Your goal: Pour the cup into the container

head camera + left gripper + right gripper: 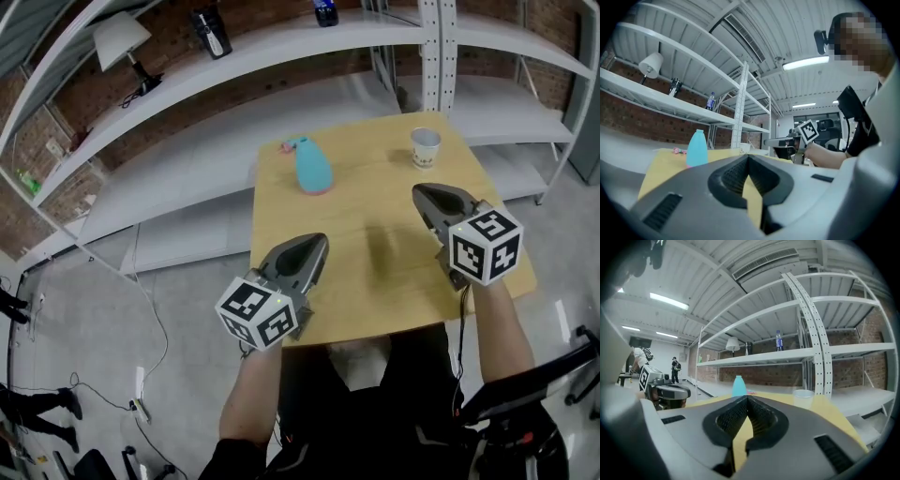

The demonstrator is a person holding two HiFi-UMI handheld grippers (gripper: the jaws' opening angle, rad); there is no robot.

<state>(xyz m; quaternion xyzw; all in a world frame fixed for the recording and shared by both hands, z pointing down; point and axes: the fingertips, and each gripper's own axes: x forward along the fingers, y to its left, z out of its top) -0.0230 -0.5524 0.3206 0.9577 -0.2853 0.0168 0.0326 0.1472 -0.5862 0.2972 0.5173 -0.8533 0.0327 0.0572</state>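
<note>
1. Where the left gripper (747, 158) ends, its two jaws meet at the tips, closed on nothing; only a strip of yellow table top shows through the gap behind them.
2. The right gripper (747, 398) is alike: its jaws are pressed together at the tips and nothing sits between them.
3. Both grippers are over the near half of the table (375, 281) and point toward its far edge. The left one is by the near left corner, with its marker cube past the near edge. The right one is close to the right edge. They are well apart. Whether either touches the top cannot be told.
4. The cup (426, 147), white and upright, stands near the far right corner. It is beyond the right gripper's tips and clear of them.
5. The container (313, 166), a light blue bottle, stands upright near the far edge toward the left corner, well apart from the cup. A small pink thing (284, 146) lies just beside it, at the far left corner.
6. A bare forearm (258, 384) runs back from each gripper toward the near edge.
7. Beyond the table, white shelves (281, 47) line a brick wall (28, 202). They carry a lamp (120, 37) and a dark bottle (325, 11).
</note>
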